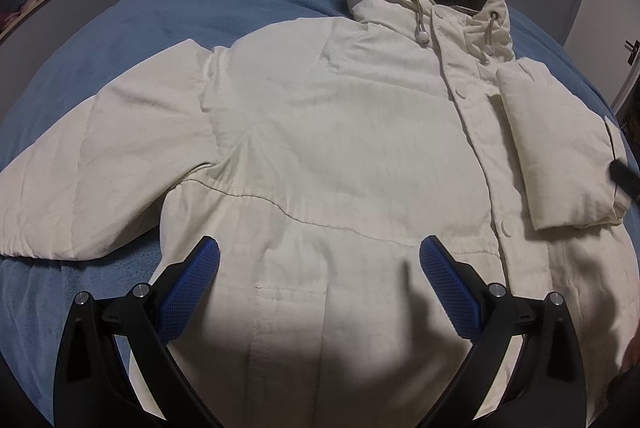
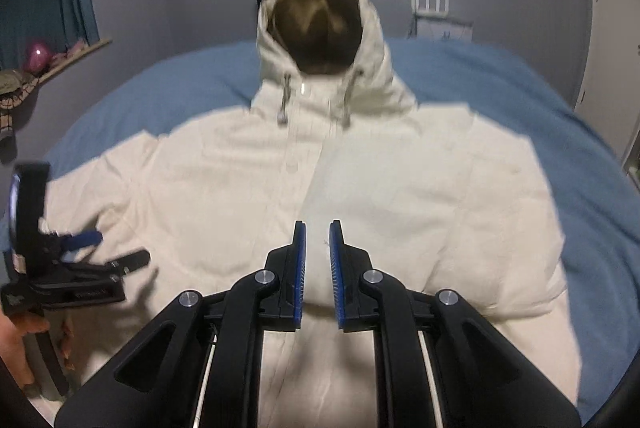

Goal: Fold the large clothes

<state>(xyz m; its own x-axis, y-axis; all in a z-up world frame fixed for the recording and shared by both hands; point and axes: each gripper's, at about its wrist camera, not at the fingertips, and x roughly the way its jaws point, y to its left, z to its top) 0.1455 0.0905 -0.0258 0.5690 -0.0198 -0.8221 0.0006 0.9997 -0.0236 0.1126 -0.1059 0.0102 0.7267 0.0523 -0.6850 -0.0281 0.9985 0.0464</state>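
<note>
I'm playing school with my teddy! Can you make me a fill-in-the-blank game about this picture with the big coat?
1. The white coat lies on a blanket whose colour is ____.
2. The coat's hood is brown on the ____.
3. The left tool has its blue fingers spread ____.
4. One coat sleeve is already ____ over the front.

Missing words: blue; inside; open; folded

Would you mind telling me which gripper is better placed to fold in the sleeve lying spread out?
Left. The left gripper is open and on the side of the spread sleeve; the right gripper is nearly closed over the middle of the jacket.
</note>
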